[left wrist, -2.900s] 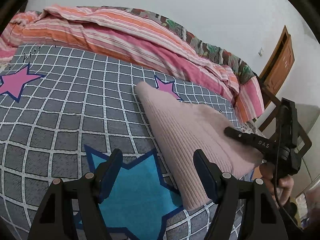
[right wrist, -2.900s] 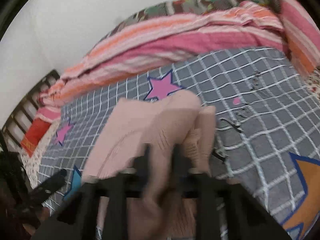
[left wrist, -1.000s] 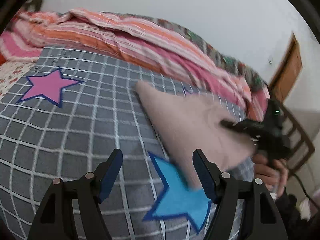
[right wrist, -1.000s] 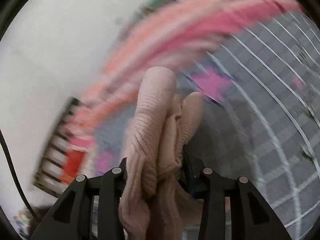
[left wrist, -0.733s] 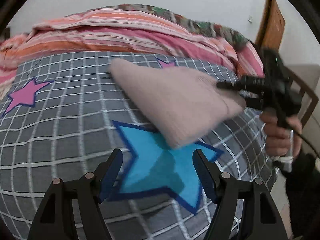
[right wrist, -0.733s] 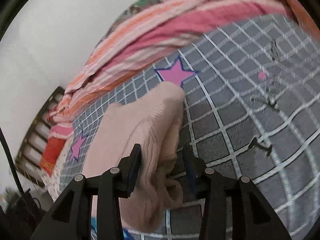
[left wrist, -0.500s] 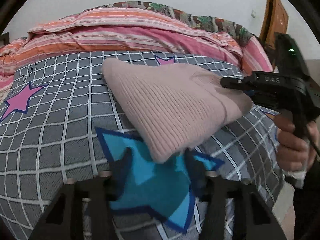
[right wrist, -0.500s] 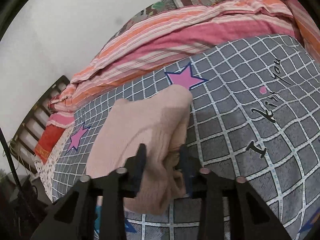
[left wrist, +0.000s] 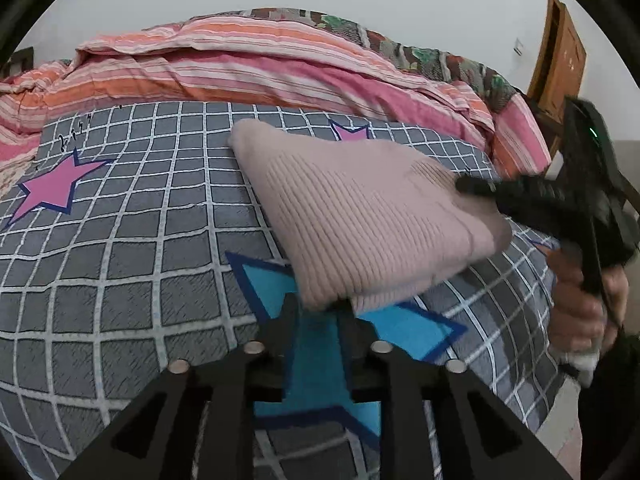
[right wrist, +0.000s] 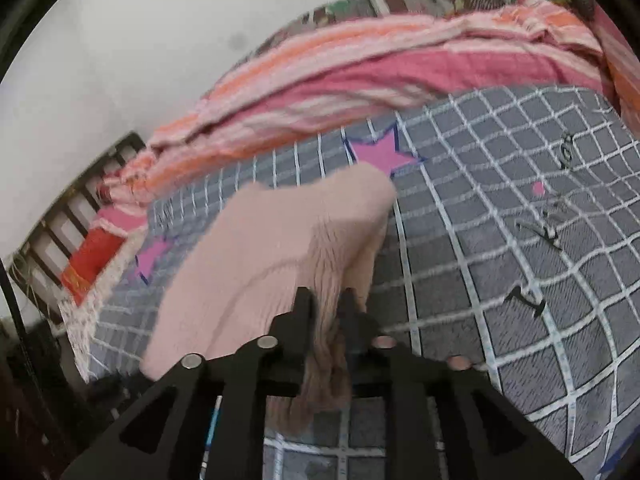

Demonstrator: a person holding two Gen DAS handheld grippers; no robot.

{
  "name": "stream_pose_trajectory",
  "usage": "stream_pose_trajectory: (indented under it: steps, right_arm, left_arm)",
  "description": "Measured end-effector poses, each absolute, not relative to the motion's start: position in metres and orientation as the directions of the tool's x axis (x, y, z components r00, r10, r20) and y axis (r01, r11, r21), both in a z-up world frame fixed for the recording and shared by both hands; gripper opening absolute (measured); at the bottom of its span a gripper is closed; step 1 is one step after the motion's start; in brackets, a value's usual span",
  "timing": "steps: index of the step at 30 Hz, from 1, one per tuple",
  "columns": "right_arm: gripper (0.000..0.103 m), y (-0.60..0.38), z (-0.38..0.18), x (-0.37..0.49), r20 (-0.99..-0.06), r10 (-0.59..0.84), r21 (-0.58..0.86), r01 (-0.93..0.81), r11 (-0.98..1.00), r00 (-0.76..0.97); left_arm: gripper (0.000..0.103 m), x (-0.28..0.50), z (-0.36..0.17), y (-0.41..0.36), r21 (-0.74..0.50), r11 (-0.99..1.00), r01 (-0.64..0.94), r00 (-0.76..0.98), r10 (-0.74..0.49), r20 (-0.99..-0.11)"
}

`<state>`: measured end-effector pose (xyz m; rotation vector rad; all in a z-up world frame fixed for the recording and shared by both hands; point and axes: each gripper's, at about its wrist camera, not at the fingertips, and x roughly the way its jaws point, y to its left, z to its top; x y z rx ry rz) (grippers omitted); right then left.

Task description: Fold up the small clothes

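A folded pale pink knit garment (left wrist: 360,216) hangs a little above the grey checked bedspread (left wrist: 120,240). My left gripper (left wrist: 316,306) is shut on the garment's near corner. My right gripper (right wrist: 326,302) is shut on its opposite edge, with bunched knit (right wrist: 280,248) between the fingers. The right gripper also shows at the right of the left wrist view (left wrist: 480,188), pinching the garment's far right corner, with a hand under it.
A rumpled pink and orange striped quilt (left wrist: 260,68) lies along the far side of the bed. A wooden door (left wrist: 560,60) stands at the far right. A slatted bed frame (right wrist: 72,208) shows at the left in the right wrist view.
My left gripper has moved in and shut on the garment's near corner; earlier it was open. My right gripper kept hold and swung the garment toward the left gripper.
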<state>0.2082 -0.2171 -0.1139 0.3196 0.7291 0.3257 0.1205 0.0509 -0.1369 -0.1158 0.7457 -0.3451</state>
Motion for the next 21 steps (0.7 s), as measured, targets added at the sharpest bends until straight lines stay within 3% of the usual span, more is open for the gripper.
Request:
stream_pose_trajectory:
  steps: [1, 4, 5, 6, 8, 11, 15, 21]
  right_arm:
    - [0.029, -0.216, -0.113, 0.214, -0.596, 0.393, 0.397, -0.168, 0.902, 0.7]
    - [0.03, -0.211, -0.117, 0.237, -0.622, 0.374, 0.402, -0.129, 0.906, 0.689]
    - [0.029, -0.208, -0.122, 0.247, -0.645, 0.371, 0.403, -0.114, 0.908, 0.668]
    - [0.022, -0.206, -0.124, 0.252, -0.652, 0.381, 0.412, -0.115, 0.904, 0.655]
    - [0.014, -0.205, -0.114, 0.247, -0.597, 0.415, 0.409, -0.184, 0.894, 0.687]
    - [0.013, -0.217, -0.106, 0.233, -0.496, 0.463, 0.426, -0.258, 0.867, 0.735]
    - [0.012, -0.218, -0.141, 0.251, -0.651, 0.34, 0.346, -0.133, 0.929, 0.678]
    - [0.02, -0.208, -0.108, 0.242, -0.628, 0.274, 0.242, -0.152, 0.958, 0.729]
  left_arm:
    - [0.032, 0.118, -0.136, 0.053, -0.221, 0.939, 0.264, 0.685, -0.344, -0.643]
    - [0.037, 0.108, -0.132, 0.07, -0.235, 0.947, 0.22, 0.716, -0.32, -0.62]
    - [0.037, 0.107, -0.13, 0.074, -0.254, 0.943, 0.214, 0.72, -0.328, -0.612]
    - [0.038, 0.106, -0.129, 0.08, -0.272, 0.94, 0.207, 0.722, -0.334, -0.606]
    - [0.043, 0.107, -0.123, 0.09, -0.29, 0.939, 0.184, 0.729, -0.328, -0.6]
    - [0.045, 0.116, -0.114, 0.097, -0.305, 0.936, 0.173, 0.741, -0.328, -0.586]
    - [0.045, 0.152, -0.106, 0.085, -0.322, 0.93, 0.178, 0.723, -0.345, -0.598]
    - [0.045, 0.213, -0.101, 0.057, -0.321, 0.933, 0.161, 0.691, -0.339, -0.639]
